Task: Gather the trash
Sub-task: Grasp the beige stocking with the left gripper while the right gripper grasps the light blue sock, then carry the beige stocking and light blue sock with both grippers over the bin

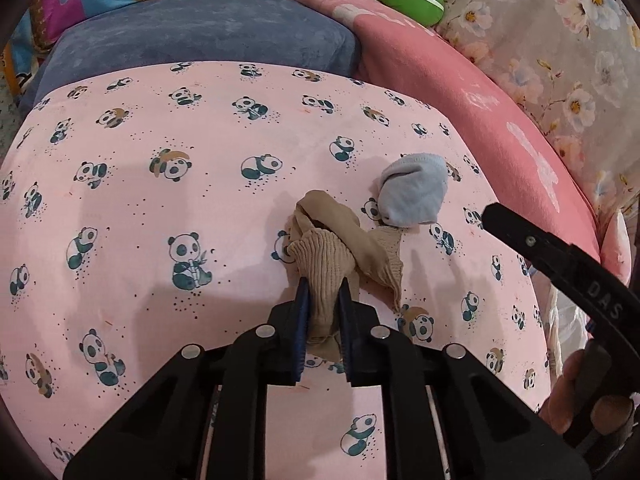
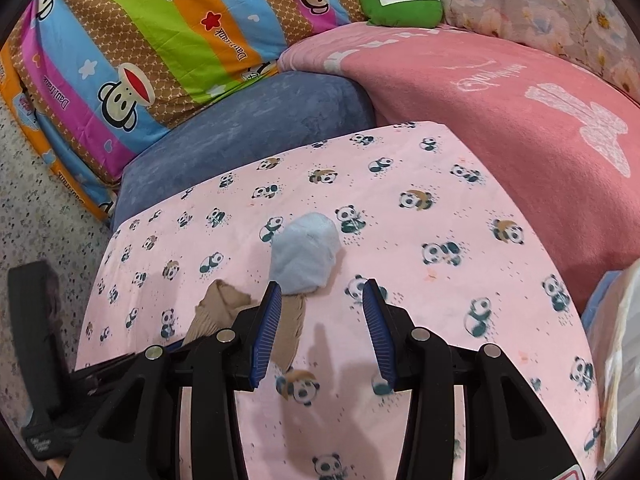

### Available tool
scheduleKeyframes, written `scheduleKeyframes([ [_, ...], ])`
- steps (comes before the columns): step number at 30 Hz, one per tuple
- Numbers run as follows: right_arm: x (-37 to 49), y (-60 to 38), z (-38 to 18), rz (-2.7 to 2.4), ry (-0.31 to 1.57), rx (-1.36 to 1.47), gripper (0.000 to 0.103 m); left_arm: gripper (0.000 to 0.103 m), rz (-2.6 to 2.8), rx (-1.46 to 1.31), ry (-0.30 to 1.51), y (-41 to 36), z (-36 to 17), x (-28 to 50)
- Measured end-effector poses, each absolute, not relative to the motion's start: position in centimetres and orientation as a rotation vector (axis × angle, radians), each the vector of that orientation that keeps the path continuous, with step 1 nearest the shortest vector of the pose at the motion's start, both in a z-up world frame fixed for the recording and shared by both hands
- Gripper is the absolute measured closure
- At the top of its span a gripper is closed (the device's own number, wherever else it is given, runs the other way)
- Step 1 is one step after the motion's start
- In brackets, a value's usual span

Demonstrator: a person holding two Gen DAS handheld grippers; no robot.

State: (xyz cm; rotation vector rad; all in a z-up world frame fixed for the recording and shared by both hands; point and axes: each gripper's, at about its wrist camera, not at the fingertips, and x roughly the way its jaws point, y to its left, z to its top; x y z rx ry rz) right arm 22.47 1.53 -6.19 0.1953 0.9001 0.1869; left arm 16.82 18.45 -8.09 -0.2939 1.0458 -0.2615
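Observation:
A beige sock lies crumpled on the pink panda-print sheet. My left gripper is shut on its ribbed cuff. A balled light blue sock lies just beyond it to the right. In the right wrist view my right gripper is open and empty just above the sheet. The blue sock lies just ahead of its fingertips, and the beige sock shows beside and behind the left finger. The right gripper's body reaches in at the right of the left wrist view.
A blue-grey cushion and a striped monkey-print quilt lie behind the sheet. A pink blanket lies to the right, with a green plush and floral fabric behind it. Speckled floor lies to the left.

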Motion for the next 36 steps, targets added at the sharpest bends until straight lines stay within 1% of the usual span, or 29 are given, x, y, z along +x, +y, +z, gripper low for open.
scheduleKeyframes([
  [9, 26.6, 4.3, -7.9, 0.196, 0.951, 0.162, 0.059, 0.09, -0.235, -0.295, 1.012, 20.3, -7.3, 16.7],
  [10, 27.1, 4.4, -8.3, 0.187, 0.957, 0.162, 0.058, 0.09, -0.235, -0.296, 1.008, 20.5, -7.2, 16.7],
  [11, 27.2, 4.5, -8.5, 0.182, 0.957, 0.161, 0.055, 0.09, -0.234, -0.297, 1.004, 20.6, -7.1, 16.7],
  [15, 28.0, 4.7, -9.7, 0.173, 0.977, 0.174, 0.054, 0.09, -0.229, -0.287, 0.99, 21.0, -6.7, 16.8],
  [17, 28.0, 4.7, -9.8, 0.189, 0.979, 0.186, 0.069, 0.09, -0.231, -0.284, 0.984, 21.0, -6.4, 17.0],
  [18, 28.0, 4.4, -9.8, 0.191, 0.977, 0.186, 0.071, 0.09, -0.232, -0.282, 0.98, 20.9, -6.2, 17.0],
  [19, 27.6, 4.3, -9.6, 0.198, 0.971, 0.187, 0.076, 0.09, -0.236, -0.28, 0.976, 20.8, -6.1, 17.0],
  [20, 27.6, 4.1, -9.7, 0.202, 0.971, 0.189, 0.079, 0.09, -0.239, -0.278, 0.972, 20.6, -5.9, 17.0],
  [23, 26.6, 3.2, -8.8, 0.209, 0.945, 0.221, 0.081, 0.09, -0.251, -0.267, 0.962, 19.9, -5.3, 17.0],
  [29, 24.3, 1.5, -6.9, 0.204, 0.896, 0.247, 0.081, 0.09, -0.292, -0.238, 0.937, 17.5, -3.7, 16.7],
  [36, 20.3, -2.8, -3.8, 0.156, 0.83, 0.311, 0.081, 0.09, -0.357, -0.198, 0.904, 13.6, -1.5, 15.7],
])
